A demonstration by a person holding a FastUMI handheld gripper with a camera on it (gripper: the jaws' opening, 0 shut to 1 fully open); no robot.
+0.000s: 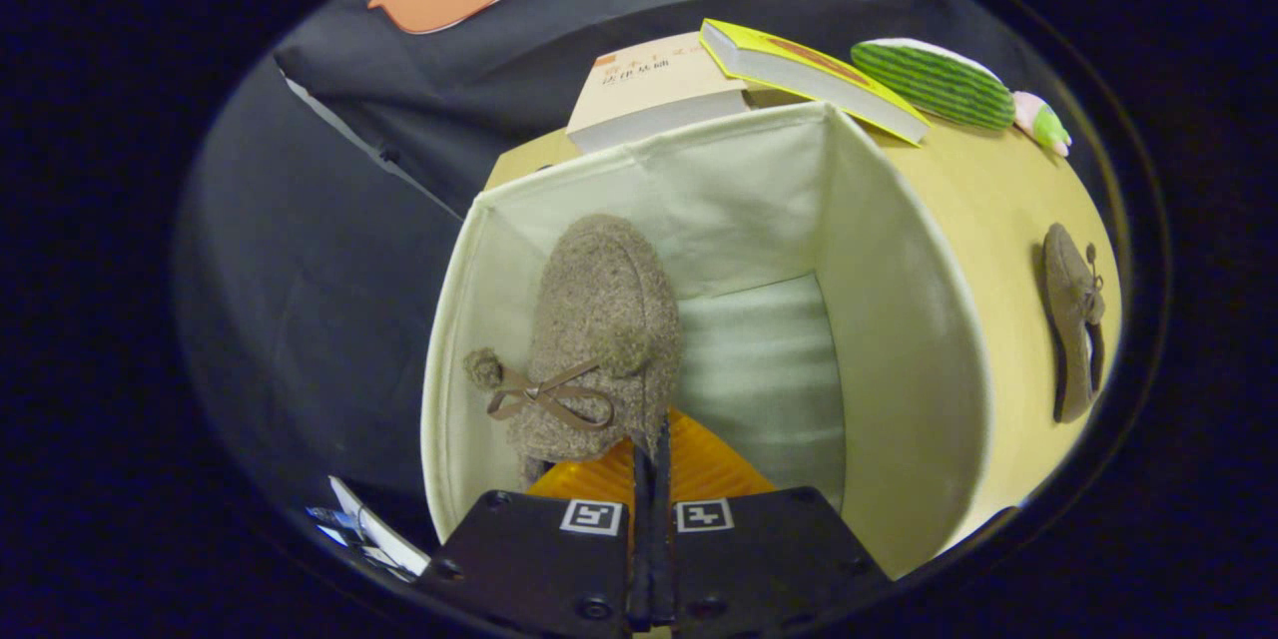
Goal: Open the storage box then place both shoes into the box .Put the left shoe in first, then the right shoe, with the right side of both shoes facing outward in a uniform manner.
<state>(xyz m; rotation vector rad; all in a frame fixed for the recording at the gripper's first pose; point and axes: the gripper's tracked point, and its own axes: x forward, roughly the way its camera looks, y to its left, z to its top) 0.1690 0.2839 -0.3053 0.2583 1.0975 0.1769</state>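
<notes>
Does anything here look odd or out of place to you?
One thing: the second shoe lies alone on the table outside the storage box, while the gripper, fingers pinched on its mate, holds that one inside the box. Nothing looks spilled or damaged.

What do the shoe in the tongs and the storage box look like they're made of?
The shoe pinched in the shut tongs looks like nubby wool or boucle fabric, matte and fuzzy, with a thin ribbon bow. The storage box seems to be cream woven cloth over stiff panels: its walls stand flat and show creases.
</notes>
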